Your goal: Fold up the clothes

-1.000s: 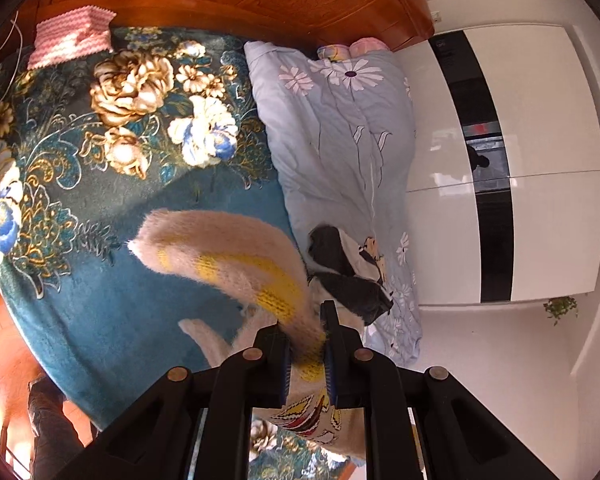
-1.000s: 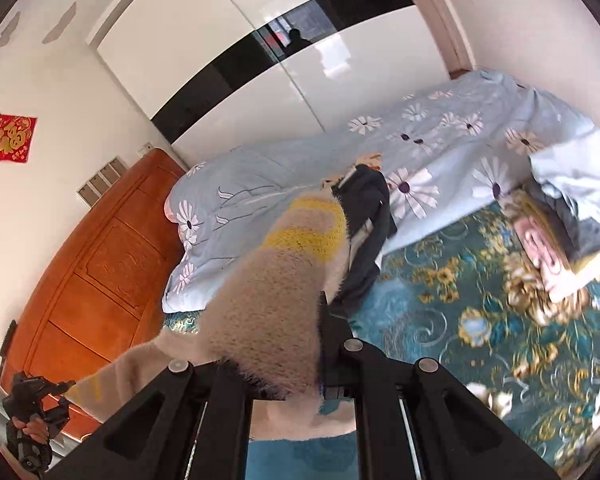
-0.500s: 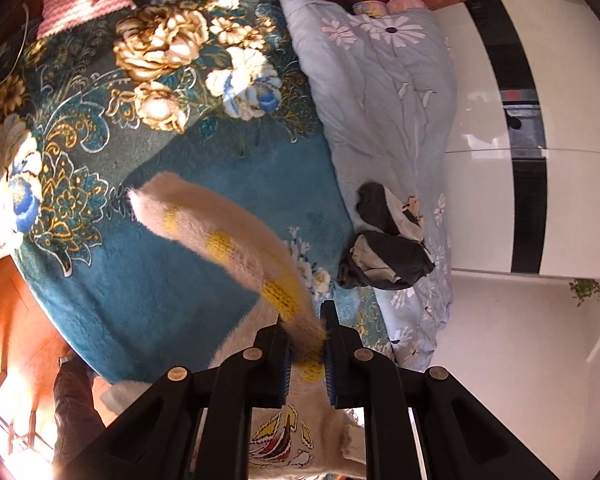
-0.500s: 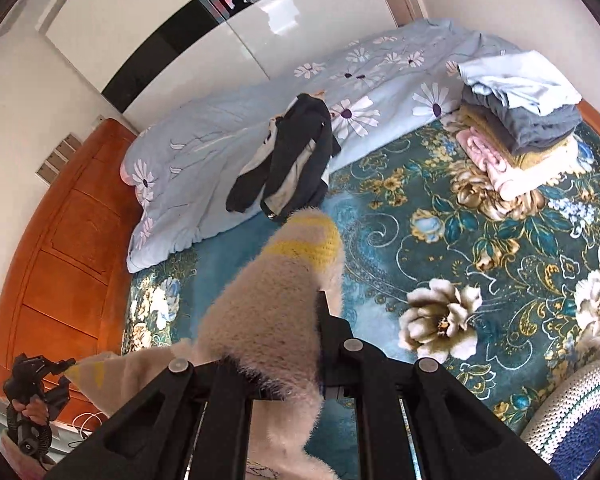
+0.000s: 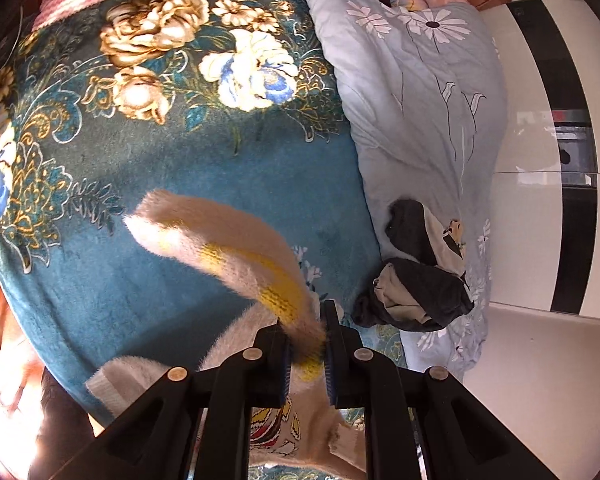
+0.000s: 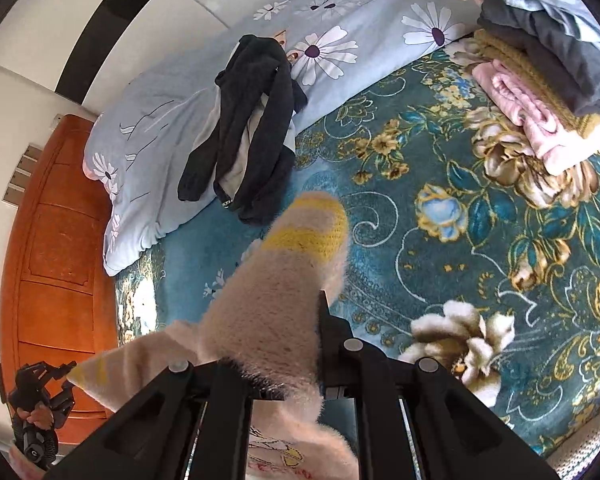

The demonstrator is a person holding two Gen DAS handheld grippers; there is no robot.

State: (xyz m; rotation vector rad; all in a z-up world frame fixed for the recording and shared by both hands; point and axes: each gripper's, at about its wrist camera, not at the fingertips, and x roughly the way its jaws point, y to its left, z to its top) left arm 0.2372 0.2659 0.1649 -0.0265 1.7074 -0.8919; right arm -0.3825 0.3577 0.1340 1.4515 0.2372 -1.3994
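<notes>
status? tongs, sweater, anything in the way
Left tongs shut on fuzzy sweater; right tongs shut on it too. Sweater lifted over the teal floral blanket. Dark crumpled garment on the blue quilt nearby, not blocking.

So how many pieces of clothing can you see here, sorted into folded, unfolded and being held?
Held in both grippers: 1, the fuzzy beige sweater
Lying unfolded: 1, the dark jacket
Folded in the stack: 4 that I can tell apart (light blue, grey, mustard, pink)
Total: 6
</notes>
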